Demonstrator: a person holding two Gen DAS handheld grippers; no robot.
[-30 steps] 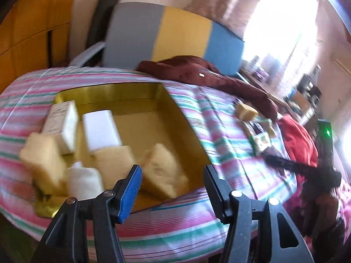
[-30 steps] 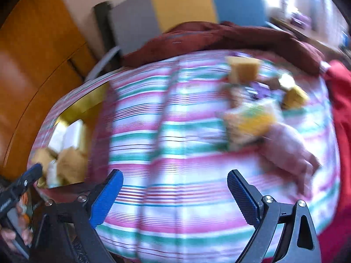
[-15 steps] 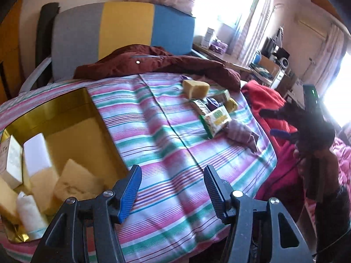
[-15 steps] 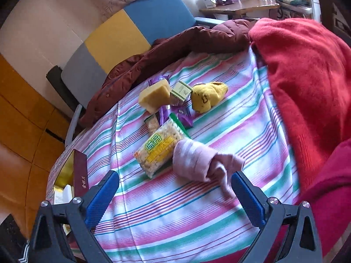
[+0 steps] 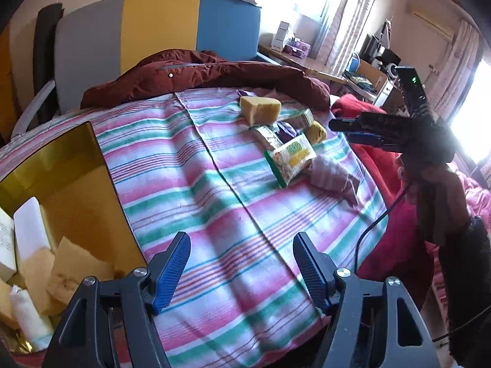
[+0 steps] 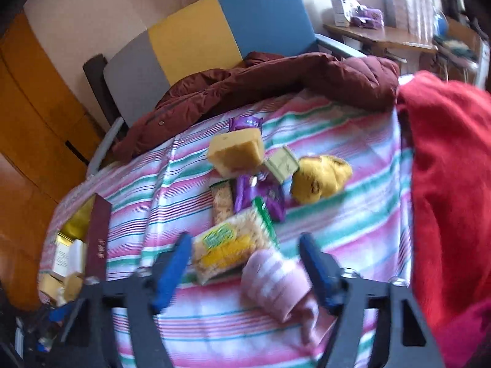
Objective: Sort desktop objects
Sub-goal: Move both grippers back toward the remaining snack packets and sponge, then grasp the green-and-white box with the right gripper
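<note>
On the striped cloth (image 5: 214, 190) lies a pile: a yellow sponge (image 6: 236, 150), a small green box (image 6: 282, 162), a yellow plush (image 6: 319, 178), purple wrappers (image 6: 260, 196), a snack packet (image 6: 233, 245) and a rolled pink striped sock (image 6: 273, 282). My right gripper (image 6: 245, 245) hovers low over the packet and sock. Its jaws are closing with both between them, and the pads are not pressing. My left gripper (image 5: 241, 251) is above bare cloth with its jaws opening and nothing between them. To its left, the gold box (image 5: 76, 153) holds sponges and white blocks.
A maroon jacket (image 5: 199, 73) lies along the far edge of the table. A red blanket (image 6: 445, 184) is heaped at the right. A grey, yellow and blue chair (image 5: 159, 27) stands behind. A hand holds the right gripper (image 5: 346, 130) above the pile's right side.
The left view has swung right, from over the gold box to the striped cloth, and its jaws have widened. The right gripper has come close to the pile, and its jaws have narrowed around the packet and sock.
</note>
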